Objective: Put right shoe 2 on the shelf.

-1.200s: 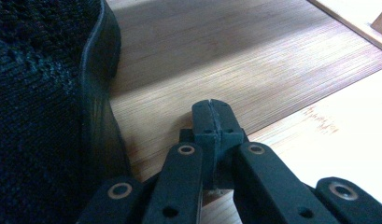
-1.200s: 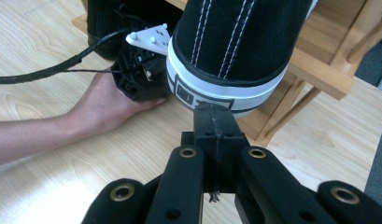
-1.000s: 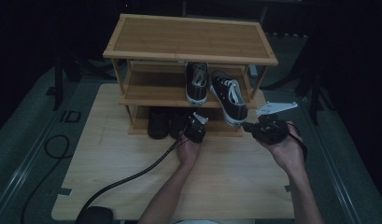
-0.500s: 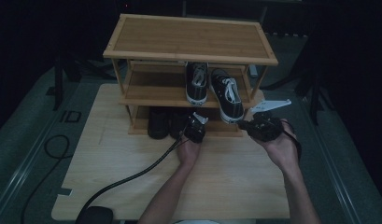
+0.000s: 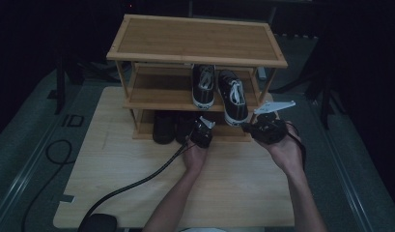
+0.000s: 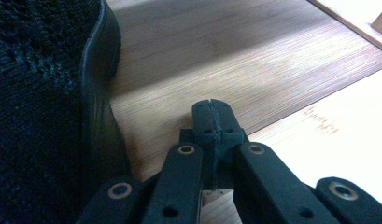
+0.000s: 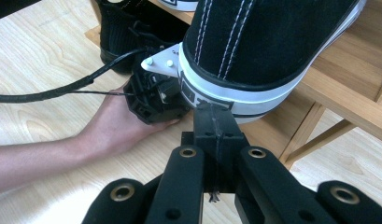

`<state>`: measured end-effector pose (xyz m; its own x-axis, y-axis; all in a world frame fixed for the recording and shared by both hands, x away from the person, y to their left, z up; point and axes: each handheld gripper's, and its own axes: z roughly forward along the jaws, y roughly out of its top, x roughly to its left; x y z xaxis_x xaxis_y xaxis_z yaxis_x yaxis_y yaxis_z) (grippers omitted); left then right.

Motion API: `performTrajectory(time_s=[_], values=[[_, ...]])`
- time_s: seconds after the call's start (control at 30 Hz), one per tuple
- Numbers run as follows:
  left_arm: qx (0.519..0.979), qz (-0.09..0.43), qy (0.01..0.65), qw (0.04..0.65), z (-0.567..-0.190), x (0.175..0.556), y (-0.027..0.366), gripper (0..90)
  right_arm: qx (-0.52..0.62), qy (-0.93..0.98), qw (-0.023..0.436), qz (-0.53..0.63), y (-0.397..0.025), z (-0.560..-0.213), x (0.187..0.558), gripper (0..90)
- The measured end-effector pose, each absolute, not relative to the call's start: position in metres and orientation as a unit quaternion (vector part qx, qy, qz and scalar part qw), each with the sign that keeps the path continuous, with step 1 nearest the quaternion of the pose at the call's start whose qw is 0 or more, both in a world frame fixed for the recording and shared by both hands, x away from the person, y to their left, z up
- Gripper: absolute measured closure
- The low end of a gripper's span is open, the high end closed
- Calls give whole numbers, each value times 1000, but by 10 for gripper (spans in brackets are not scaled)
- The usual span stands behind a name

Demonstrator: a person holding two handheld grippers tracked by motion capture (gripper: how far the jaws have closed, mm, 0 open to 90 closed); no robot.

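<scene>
The left hand-held gripper (image 5: pixel 203 131) sits low at the front edge of the shoe rack (image 5: pixel 195 43), level with the bottom shelf (image 6: pixel 254 65). In the left gripper view its two jaws are pressed together with nothing between them, the tips hovering just over the shelf's front lip. To their left the dark knit shoe (image 6: pixel 44 107) rises like a wall — its sole edge close beside the jaws but apart from them. To the right the bottom shelf runs bare and open as far as the rack's frame.

The right hand-held gripper (image 5: pixel 266 126) is held at the rack's front right corner, just below the middle shelf (image 5: pixel 156 96). In the right gripper view its jaws are also closed and hold nothing; the tips lie right at the white rubber heel of the black sneaker (image 7: pixel 272 42), and contact cannot be told from here. That sneaker overhangs the middle shelf's front edge, heel out past the wood, while its mate (image 5: pixel 204 86) stands farther back beside it on the same shelf.

The counter (image 5: pixel 113 183) in front of the rack is open — only the forearms and the left hand-held gripper's cable (image 5: pixel 137 181) cross it. The rack's right leg stands close beside the right hand.
</scene>
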<state>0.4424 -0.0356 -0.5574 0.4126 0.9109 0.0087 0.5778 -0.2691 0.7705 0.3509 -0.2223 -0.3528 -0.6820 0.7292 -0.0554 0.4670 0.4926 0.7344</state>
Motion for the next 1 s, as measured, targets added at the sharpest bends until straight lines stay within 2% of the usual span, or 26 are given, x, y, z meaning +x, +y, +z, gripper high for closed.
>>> performTrajectory(time_s=[1.0], values=[[761, 233, 489, 357, -558, 443, -36, 900, 357, 845, 185, 351, -210, -356, 375, 900]])
